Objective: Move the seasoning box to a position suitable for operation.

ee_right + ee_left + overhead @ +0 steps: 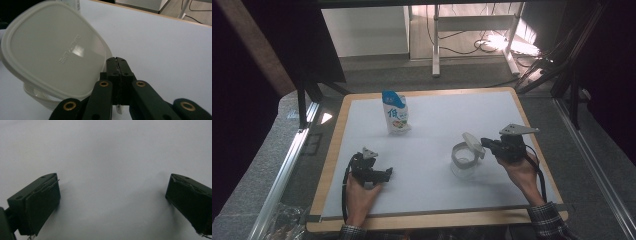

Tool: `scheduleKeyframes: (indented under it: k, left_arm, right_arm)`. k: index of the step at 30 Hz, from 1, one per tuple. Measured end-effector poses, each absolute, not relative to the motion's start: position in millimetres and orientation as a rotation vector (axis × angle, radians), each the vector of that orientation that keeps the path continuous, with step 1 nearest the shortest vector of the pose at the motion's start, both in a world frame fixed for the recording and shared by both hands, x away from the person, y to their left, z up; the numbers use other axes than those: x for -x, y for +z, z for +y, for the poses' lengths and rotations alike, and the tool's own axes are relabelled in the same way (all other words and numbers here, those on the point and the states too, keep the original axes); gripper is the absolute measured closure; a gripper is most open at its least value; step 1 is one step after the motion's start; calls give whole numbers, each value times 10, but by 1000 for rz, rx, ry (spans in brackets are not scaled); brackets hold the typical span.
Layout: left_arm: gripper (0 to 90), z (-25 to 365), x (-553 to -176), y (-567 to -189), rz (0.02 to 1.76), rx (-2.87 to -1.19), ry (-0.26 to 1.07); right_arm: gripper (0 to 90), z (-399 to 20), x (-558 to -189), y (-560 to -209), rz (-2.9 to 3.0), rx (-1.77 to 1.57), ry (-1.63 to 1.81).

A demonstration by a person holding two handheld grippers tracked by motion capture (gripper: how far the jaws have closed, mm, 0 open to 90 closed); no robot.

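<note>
one right tool (117, 65) clamped on the lid (53, 47) edge; left tool (112, 202) apart.

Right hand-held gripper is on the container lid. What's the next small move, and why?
Probably tilt the lid a little further back. The right hand-held gripper is shut on its edge, and the lid stands raised and tilted over the clear container, whose mouth seems partly covered.

Lab-like recording bay: dark metal frame (307, 107), trailing floor cables (462, 47), wood-edged white table (432, 165).
</note>
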State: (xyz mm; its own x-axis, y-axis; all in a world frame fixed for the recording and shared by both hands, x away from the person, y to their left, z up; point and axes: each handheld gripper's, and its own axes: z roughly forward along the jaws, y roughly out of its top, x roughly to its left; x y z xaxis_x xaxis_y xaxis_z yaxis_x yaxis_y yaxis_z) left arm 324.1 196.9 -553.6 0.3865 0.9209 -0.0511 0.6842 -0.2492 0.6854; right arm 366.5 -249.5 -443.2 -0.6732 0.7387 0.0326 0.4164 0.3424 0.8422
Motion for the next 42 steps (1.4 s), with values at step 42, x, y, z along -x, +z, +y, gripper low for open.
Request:
scheduleKeyframes:
  k: [42]
  left_arm:
    - [64, 2090, -3232, -5432, 1345, -1989, 416]
  right_arm:
    - [584, -2756, -3553, -4579, 2168, -1065, 1172]
